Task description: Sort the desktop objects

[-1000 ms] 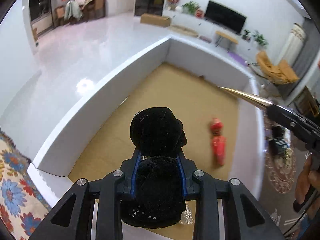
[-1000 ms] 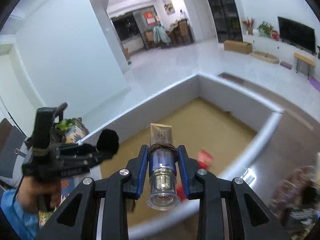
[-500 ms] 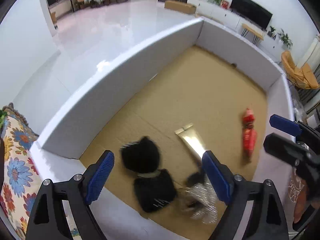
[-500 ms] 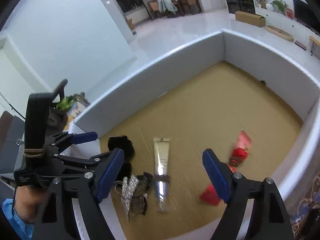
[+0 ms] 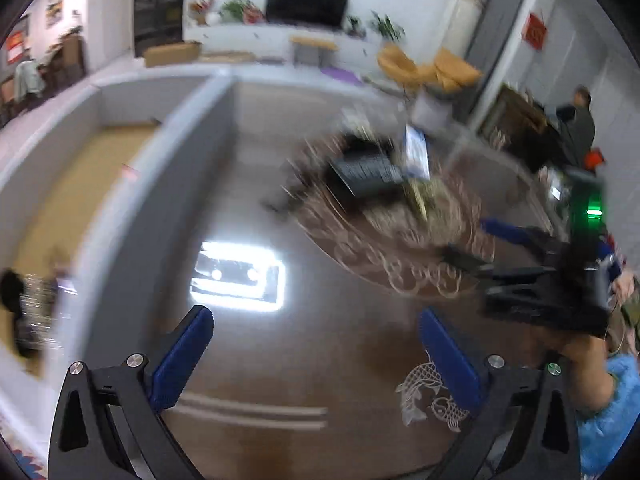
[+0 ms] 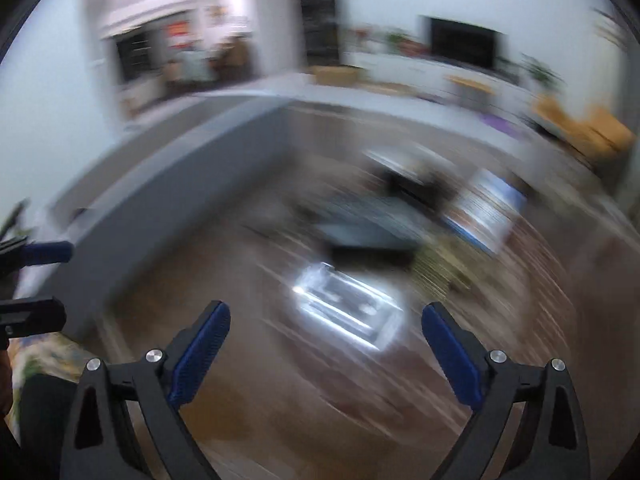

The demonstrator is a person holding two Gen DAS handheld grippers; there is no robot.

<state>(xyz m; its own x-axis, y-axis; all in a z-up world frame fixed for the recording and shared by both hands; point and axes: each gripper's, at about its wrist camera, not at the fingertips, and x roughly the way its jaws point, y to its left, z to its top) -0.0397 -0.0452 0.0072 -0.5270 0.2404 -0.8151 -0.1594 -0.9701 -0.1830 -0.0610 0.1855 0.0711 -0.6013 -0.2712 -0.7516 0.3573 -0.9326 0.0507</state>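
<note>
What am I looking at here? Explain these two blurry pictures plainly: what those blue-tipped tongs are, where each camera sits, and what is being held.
There is no robot. A person carries a two-finger tool in each hand, and each tool has a wide-angle camera looking along its fingers.

One picture looks out from the left hand-held gripper, the other from the right hand-held gripper. The jaws of both are opening, with nothing between them.

Below them is a dark glossy surface. A blurred pile of items lies further on. At the left stands a white-walled box with a black item inside. The motion blur hides finer detail.
</note>
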